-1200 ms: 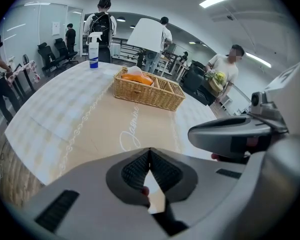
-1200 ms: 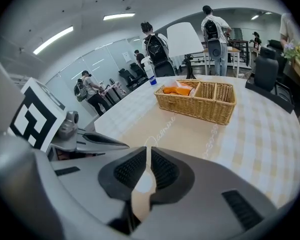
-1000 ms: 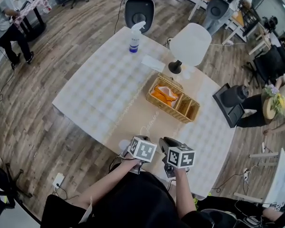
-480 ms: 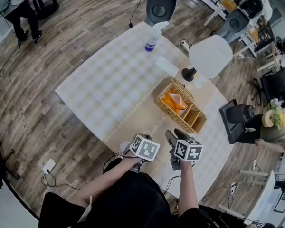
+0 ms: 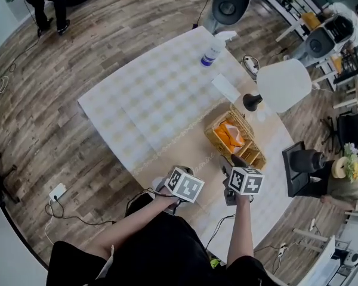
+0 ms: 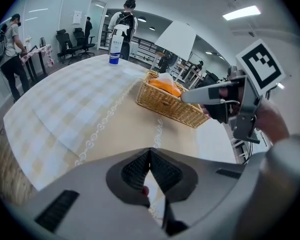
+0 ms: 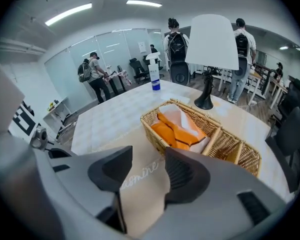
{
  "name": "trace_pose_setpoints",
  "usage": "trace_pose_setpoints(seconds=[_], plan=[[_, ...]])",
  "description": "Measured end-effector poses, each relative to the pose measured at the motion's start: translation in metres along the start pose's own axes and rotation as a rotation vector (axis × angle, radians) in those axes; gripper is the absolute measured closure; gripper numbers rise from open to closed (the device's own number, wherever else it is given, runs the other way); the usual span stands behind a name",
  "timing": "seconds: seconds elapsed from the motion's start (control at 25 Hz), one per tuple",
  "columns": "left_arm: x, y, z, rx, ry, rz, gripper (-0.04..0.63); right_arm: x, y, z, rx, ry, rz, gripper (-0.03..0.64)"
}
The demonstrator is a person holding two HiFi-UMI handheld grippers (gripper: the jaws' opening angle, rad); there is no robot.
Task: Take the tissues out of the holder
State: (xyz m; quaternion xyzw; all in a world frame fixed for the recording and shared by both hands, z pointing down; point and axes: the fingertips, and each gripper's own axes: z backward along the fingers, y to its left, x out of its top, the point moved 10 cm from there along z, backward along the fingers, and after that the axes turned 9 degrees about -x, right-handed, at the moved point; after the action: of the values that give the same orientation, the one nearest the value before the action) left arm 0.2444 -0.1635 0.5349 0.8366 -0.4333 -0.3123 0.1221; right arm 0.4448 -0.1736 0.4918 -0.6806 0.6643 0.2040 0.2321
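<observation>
Opening empty right gripper (image 7: 142,175) near tissue basket (image 7: 153,136); left gripper (image 6: 150,168) jaws seemingly together.

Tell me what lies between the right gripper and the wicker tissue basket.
Only bare beige tablecloth before the woven wicker basket, seen in the right gripper view; the right gripper, jaws opening, holds nothing.

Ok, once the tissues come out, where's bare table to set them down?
Free: the wide checked cloth left of the wicker basket, from the spray bottle to the near edge. Crowded: beyond the basket, where the lamp and a white sheet sit.
</observation>
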Motion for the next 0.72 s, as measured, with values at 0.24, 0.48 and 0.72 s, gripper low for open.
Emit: trace_pose_setpoints(seconds=[0.24, 0.48, 0.72], plan=[[0.004, 0.012, -0.002, 0.016, -0.007, 0.04, 0.586, 0.021, -0.011, -0.017, -0.029, 0.001, 0.067, 0.402], [0.002, 0.019, -0.003, 0.024, -0.001, 0.071, 0.586, 0.04, -0.029, -0.032, -0.079, 0.006, 0.12, 0.392], [-0.003, 0.026, -0.005, 0.033, 0.01, 0.094, 0.586, 0.051, -0.042, -0.051, -0.126, 0.029, 0.168, 0.387]])
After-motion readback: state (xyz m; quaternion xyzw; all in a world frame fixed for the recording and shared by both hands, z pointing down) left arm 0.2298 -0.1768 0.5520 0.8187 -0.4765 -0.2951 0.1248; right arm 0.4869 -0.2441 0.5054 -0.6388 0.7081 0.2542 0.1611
